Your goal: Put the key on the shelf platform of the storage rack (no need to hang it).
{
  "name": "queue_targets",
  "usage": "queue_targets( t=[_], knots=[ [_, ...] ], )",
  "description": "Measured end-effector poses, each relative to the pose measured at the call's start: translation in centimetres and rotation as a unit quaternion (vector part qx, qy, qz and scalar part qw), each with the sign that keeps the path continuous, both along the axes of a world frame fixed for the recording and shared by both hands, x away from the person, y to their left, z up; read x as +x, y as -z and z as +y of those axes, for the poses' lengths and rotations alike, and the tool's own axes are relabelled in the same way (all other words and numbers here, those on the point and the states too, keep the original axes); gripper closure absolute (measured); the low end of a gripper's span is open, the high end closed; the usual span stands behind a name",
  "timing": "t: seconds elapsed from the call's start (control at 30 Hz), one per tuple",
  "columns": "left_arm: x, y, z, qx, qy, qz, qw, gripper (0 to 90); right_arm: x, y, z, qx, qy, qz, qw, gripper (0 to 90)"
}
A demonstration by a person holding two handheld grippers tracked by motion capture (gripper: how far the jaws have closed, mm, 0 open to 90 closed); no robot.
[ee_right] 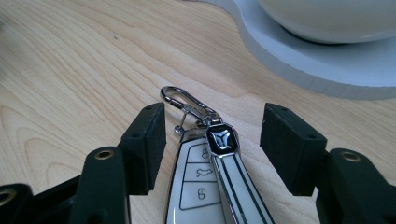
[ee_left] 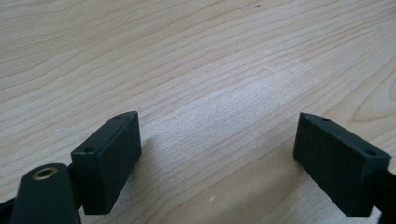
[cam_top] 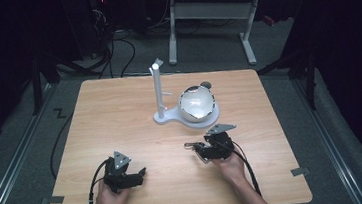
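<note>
A white car key fob (ee_right: 205, 186) with a silver clip (ee_right: 184, 100) on its end lies flat on the wooden table (cam_top: 120, 118). My right gripper (ee_right: 217, 135) stands open around the fob, with a gap between each pad and the key. In the high view the right gripper (cam_top: 200, 151) sits at front right and the clip (cam_top: 189, 145) pokes out toward the left. My left gripper (cam_top: 140, 177) rests at front left. Seen in its own view, the left gripper (ee_left: 217, 154) is open over bare wood with nothing between its jaws.
A white stand with an upright post (cam_top: 158, 89) and a flat base (cam_top: 169, 117) sits mid-table, with a shiny round bowl (cam_top: 196, 103) on the base. Base (ee_right: 308, 58) and bowl (ee_right: 327, 18) lie just beyond the key. Cables and a desk frame (cam_top: 208, 14) lie behind the table.
</note>
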State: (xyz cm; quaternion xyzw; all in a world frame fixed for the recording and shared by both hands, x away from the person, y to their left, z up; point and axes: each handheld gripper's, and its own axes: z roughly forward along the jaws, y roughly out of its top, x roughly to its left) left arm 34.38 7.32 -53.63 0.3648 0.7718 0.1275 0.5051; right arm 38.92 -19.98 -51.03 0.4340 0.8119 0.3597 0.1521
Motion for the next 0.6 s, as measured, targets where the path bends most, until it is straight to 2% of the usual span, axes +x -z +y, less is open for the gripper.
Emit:
queue_targets(
  t=[0.1, 0.3, 0.47, 0.53, 0.6],
  knots=[
    [0.0, 0.0, 0.0, -0.002, -0.003, 0.002, 1.0, 15.4, 0.3, 0.2, 0.2, -0.011, 0.0, 0.005, 0.9999, 42.0],
    [0.0, 0.0, 0.0, -0.002, -0.003, 0.001, 1.0, 15.4, 0.8, 0.3, 0.7, -0.013, -0.001, 0.012, 0.9998, 43.8],
    [0.0, 0.0, 0.0, -0.002, -0.003, 0.001, 1.0, 15.4, 1.3, 0.7, 1.2, -0.027, -0.004, 0.009, 0.9996, 48.0],
    [0.0, 0.0, 0.0, -0.002, -0.003, 0.001, 1.0, 15.5, 1.6, 1.1, 1.4, -0.035, -0.005, 0.017, 0.9992, 48.6],
    [0.0, 0.0, 0.0, -0.003, -0.003, 0.001, 1.0, 15.5, 1.6, 1.2, 1.3, -0.031, 0.001, 0.022, 0.9993, 49.7]
  ],
)
